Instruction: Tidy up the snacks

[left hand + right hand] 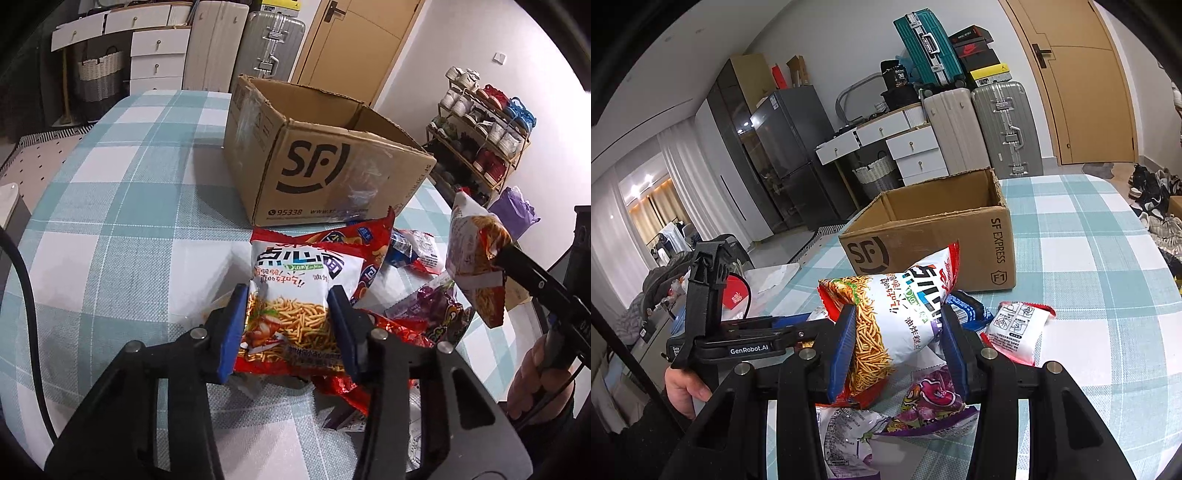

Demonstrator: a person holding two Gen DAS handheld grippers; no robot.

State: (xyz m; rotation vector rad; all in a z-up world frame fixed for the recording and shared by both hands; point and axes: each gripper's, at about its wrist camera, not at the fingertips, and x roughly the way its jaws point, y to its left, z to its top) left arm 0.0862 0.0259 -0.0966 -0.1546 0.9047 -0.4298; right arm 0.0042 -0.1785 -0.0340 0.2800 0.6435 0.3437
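Observation:
An open cardboard box (314,166) marked SF stands on the checked tablecloth, behind a heap of snack packets. My left gripper (288,310) is shut on a white and red fried-noodle bag (295,280) at the top of that heap, its blue pads pinching the bag's lower half. My right gripper (897,328) is shut on a second noodle bag (905,314) of the same kind and holds it in the air in front of the box (934,236). In the left wrist view that second bag (476,254) hangs to the right of the heap.
Loose packets lie under the grippers: a purple grape bag (931,402), a white and red packet (1015,332), a blue one (971,310). The checked table (129,184) stretches left of the box. A shoe rack (480,129), suitcases (1004,129) and drawers stand beyond it.

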